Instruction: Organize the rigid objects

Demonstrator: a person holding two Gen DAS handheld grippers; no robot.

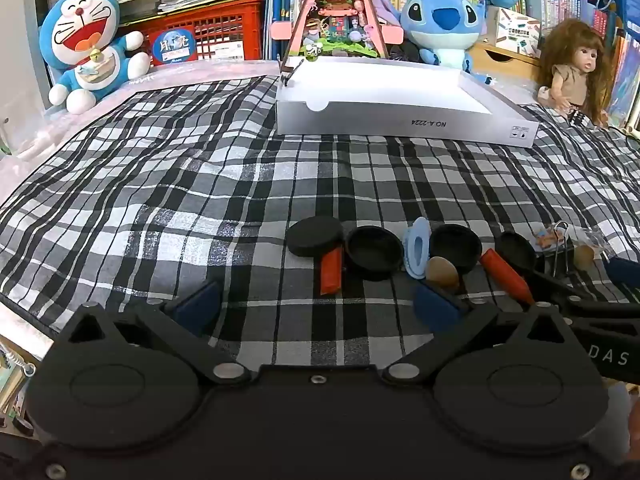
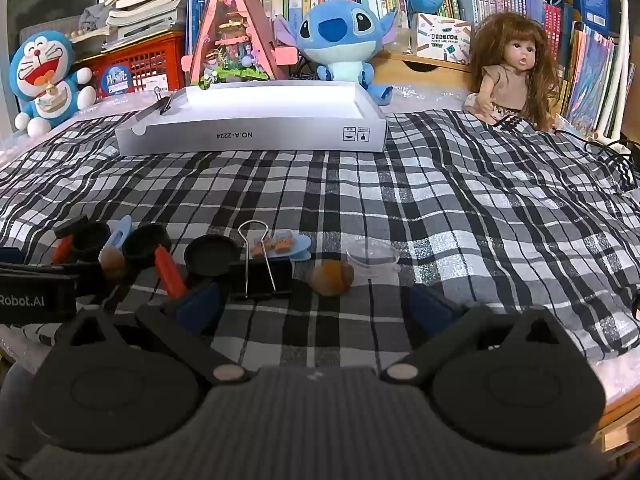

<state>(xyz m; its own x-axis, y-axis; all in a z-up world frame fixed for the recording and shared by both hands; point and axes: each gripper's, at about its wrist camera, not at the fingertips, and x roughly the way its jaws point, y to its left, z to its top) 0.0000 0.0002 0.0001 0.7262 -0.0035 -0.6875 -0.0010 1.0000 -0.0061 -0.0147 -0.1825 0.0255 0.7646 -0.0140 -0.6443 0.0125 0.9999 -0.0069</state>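
at nine o'clock of the checked black-and-white cloth, the left gripper is held wide open and empty, a red plastic crayon-shaped stick lying just ahead. a row of round black plastic caps, a black metal binder clip and a brown egg-shaped stone is spread across six o'clock, well apart from the shallow white cardboard box at twelve. at the right, the right gripper is likewise seen fully spread with nothing between its fingers.

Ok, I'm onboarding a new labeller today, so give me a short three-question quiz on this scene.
1. True or false: the left gripper is shut on a red crayon.
2. Where does the large binder clip lie? A) inside the white box B) on the plaid cloth C) in the doll's lap
3. Fill in: the plush directly behind the white box is the blue ____.

Key: 1 false, both grippers are open and hold nothing; the right gripper too. 2 B. 3 Stitch.
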